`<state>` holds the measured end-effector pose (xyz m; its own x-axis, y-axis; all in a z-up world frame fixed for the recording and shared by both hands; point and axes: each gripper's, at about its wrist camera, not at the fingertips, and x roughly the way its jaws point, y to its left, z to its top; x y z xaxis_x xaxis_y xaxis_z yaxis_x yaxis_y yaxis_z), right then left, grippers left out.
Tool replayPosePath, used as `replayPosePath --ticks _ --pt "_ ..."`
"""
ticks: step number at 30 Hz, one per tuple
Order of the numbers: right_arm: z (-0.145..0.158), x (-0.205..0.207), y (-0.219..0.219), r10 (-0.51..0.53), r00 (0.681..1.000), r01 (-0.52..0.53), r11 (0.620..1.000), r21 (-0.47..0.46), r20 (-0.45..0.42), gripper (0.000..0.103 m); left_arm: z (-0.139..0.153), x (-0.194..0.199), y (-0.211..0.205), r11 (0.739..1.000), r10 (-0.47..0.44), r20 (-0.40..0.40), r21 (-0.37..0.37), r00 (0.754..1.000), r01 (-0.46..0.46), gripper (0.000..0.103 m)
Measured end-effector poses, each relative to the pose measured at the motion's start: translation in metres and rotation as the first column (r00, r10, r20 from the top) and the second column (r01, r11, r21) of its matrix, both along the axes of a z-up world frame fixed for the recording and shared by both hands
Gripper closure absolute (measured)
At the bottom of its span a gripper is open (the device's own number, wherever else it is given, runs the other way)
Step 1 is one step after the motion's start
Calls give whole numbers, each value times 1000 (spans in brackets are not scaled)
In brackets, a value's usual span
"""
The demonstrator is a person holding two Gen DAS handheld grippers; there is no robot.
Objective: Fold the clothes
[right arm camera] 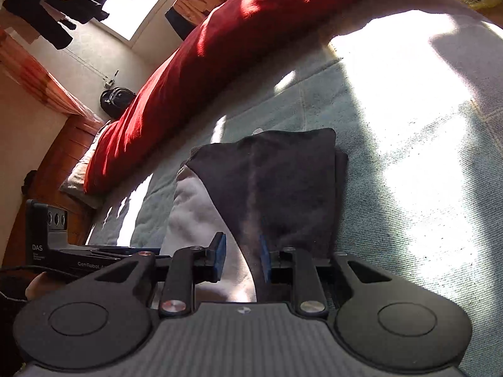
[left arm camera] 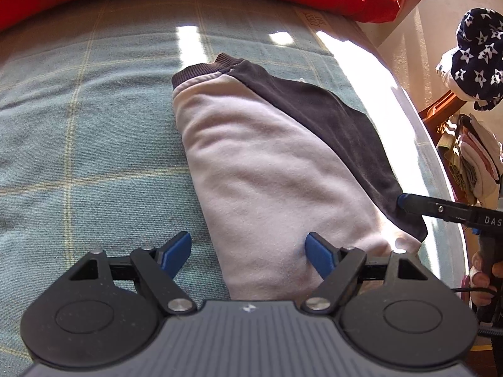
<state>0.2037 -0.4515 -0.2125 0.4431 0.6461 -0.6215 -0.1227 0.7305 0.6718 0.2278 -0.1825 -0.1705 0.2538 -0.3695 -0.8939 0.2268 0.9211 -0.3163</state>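
Between the right gripper (right arm camera: 242, 259) fingers: dark sleeve (right arm camera: 283, 182) (edge only).

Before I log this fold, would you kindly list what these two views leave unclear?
- Garment: near end hidden under the left gripper body, left view.
- Right gripper: whether its pads press the dark fabric; shadow, right view.
- Bed cover: pattern washed out by sun glare, right view.

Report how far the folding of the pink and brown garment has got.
Done: the garment lies folded into a narrow strip on the green blanket. In hand: the right claw straddles its brown end; the left claw is open over the pink end. Left: the final fold.
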Motion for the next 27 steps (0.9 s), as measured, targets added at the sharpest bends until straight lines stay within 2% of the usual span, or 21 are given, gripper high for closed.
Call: replayPosePath --ticks 1,3,5,7,8,13,18,23,27 --pt "-8 -4 4 9 999 -11 999 -36 -36 76 -1 0 3 1000 3 -6 -11 1000 -4 23" --pt "-15 -21 -7 -26 998 28 999 23 -51 76 0 -1 11 999 16 -8 -39 1000 -17 23" --pt "-11 -29 -26 -68 995 75 992 106 -73 60 0 1 21 996 44 -16 -83 999 -45 23" --pt "-4 -30 -39 -104 993 109 987 117 -55 32 -3 6 32 984 90 -46 -149 995 -96 23" --pt "-1 -30 -45 -119 992 124 985 122 -48 29 -6 8 38 976 118 -63 -176 991 -127 23" --pt "-16 4 -54 -103 990 117 980 158 -95 29 -22 16 55 924 211 -153 -292 966 -248 23" --pt "-52 25 -50 -79 976 134 954 269 -204 27 -44 18 57 889 201 -250 -360 947 -284 21" --pt "-61 44 -43 -62 976 129 938 322 -211 27 -53 39 52 873 167 -249 -413 954 -260 20" --pt "-65 72 -35 -24 977 95 938 334 -211 27 -56 63 42 855 149 -216 -461 965 -235 19"
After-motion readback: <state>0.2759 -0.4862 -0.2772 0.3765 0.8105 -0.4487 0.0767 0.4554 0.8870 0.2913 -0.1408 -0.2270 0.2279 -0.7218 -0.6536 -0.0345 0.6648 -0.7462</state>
